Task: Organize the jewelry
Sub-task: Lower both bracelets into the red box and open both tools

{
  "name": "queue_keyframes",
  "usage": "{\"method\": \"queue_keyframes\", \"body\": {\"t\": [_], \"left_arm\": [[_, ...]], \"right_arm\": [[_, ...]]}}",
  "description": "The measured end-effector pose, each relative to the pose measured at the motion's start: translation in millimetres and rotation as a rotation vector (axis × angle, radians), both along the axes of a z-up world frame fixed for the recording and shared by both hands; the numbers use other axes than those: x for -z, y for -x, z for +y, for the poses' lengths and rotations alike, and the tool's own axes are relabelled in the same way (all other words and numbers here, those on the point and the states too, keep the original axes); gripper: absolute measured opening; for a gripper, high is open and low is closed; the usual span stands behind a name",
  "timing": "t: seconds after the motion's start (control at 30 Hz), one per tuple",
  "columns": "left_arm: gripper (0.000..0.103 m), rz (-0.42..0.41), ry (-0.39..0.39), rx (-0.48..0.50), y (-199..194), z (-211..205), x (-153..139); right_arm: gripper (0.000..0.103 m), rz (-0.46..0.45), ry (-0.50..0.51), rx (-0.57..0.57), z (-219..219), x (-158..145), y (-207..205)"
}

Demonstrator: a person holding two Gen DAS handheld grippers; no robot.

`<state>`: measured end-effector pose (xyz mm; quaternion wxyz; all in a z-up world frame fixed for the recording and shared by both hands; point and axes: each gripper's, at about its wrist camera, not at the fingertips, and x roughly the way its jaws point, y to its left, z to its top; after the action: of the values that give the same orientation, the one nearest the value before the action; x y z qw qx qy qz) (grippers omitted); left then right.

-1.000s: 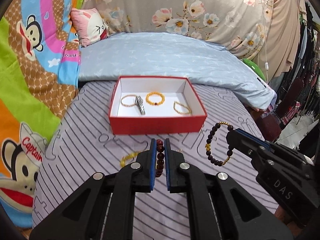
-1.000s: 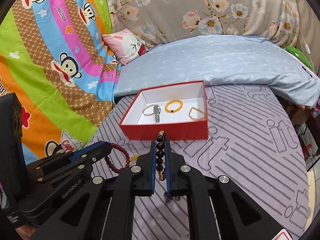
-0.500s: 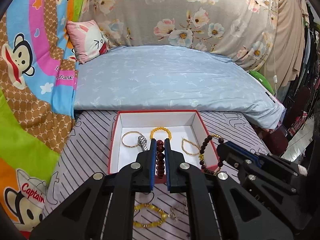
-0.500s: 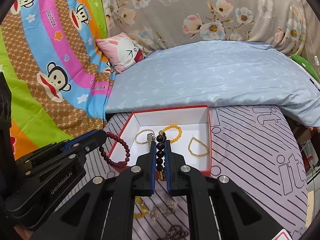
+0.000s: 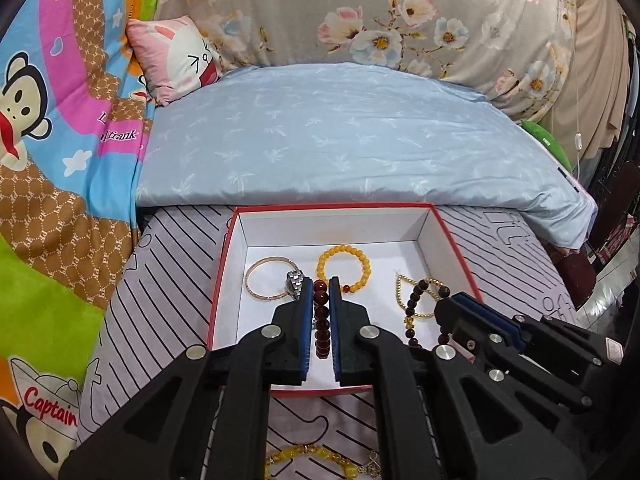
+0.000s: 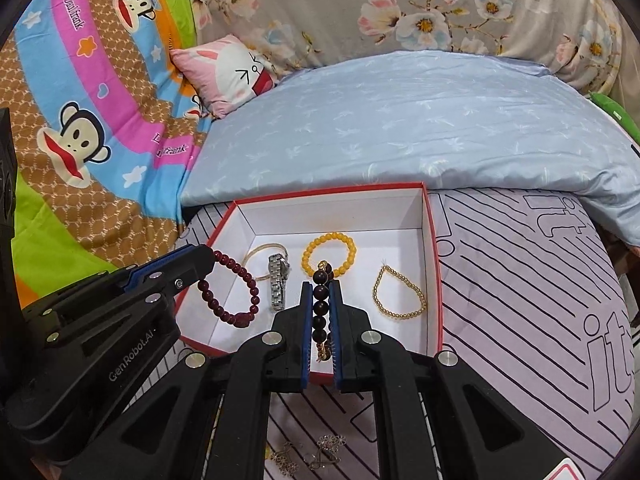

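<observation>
A red box (image 5: 452,236) with a white inside lies on the striped mat; it also shows in the right wrist view (image 6: 434,264). In it lie a thin gold bangle (image 5: 260,276), a silver watch (image 6: 278,284), a yellow bead bracelet (image 5: 362,268) and a gold bead chain (image 6: 398,292). My left gripper (image 5: 321,292) is shut on a dark red bead bracelet (image 5: 321,320) and holds it over the box; the bracelet hangs in the right wrist view (image 6: 228,292). My right gripper (image 6: 320,296) is shut on a dark bead bracelet with gold beads (image 6: 320,300), also over the box.
A yellow bead bracelet (image 5: 304,456) and small metal trinkets (image 6: 320,456) lie on the striped mat (image 6: 540,320) in front of the box. A light blue quilt (image 5: 340,140) lies behind the box. A pink pillow (image 5: 176,56) and cartoon blanket (image 5: 52,120) are at the left.
Both grippers have moved forward from the mat in front of the box to over the box, each still holding its bracelet.
</observation>
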<state>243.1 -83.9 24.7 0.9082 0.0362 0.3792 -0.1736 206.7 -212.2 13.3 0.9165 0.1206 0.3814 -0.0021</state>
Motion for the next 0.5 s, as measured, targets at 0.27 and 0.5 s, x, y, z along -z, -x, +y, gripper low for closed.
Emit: {"method": "queue_keyframes", "body": {"t": [0.27,0.5], "left_arm": [[0.007,0.03,-0.02,-0.02,-15,1,18],[0.009,0.033,-0.056,-0.039,-19,0,27]], "right_arm": [[0.007,0.028,0.001,0.003,0,14,-10],[0.015,0.032,0.03,0.013,3,18,-13]]}}
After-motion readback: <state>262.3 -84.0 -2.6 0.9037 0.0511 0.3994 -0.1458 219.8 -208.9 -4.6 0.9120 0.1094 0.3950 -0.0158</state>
